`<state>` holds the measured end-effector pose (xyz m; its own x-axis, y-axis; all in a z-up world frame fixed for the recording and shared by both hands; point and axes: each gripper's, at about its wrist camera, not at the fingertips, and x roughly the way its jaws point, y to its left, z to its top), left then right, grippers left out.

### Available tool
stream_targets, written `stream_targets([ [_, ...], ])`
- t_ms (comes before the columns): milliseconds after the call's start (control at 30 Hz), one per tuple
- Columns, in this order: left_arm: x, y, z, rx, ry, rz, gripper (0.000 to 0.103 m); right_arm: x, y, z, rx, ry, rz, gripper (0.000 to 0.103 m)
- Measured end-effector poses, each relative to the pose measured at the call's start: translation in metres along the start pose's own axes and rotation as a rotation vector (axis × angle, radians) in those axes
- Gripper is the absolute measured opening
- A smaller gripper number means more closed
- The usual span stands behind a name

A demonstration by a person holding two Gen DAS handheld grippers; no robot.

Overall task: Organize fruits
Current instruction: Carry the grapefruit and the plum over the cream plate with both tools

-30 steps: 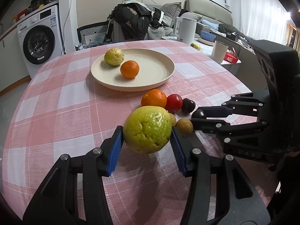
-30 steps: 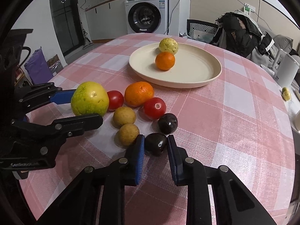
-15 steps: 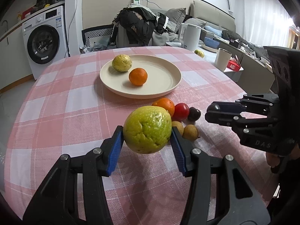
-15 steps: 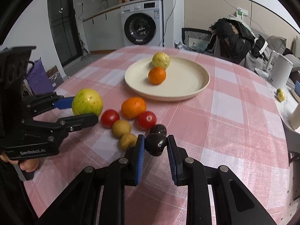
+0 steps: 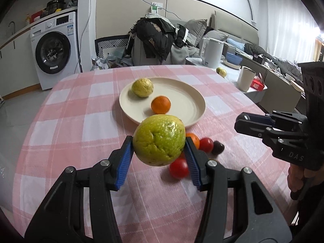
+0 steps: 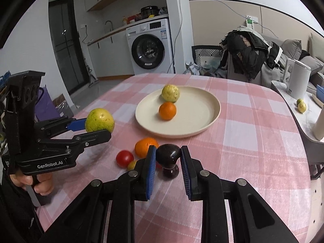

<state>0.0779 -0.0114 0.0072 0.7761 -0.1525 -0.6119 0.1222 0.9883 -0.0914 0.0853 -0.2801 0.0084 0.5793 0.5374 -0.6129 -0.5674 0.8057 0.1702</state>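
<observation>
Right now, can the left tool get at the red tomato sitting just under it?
Probably not as is. The left tool is shut on the green guava, so its jaws are full. The red tomato lies on the cloth just below, nothing else covering it; place the guava on the plate first.

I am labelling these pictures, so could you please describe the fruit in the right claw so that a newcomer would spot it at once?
Start at the cream plate on the pink checked tablecloth. Nearer the camera, above the loose fruit, the right claw is shut on a dark plum. It is glossy and nearly black, unlike the orange and red tomato beside it.
</observation>
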Motion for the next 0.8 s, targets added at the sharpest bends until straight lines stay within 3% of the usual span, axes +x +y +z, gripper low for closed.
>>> stream_targets([
  [800,0.029,0.025,0.040,-0.016,-0.046,0.034,0.047,0.026,-0.024,0.050,0.080,-0.045,-0.024,0.025],
])
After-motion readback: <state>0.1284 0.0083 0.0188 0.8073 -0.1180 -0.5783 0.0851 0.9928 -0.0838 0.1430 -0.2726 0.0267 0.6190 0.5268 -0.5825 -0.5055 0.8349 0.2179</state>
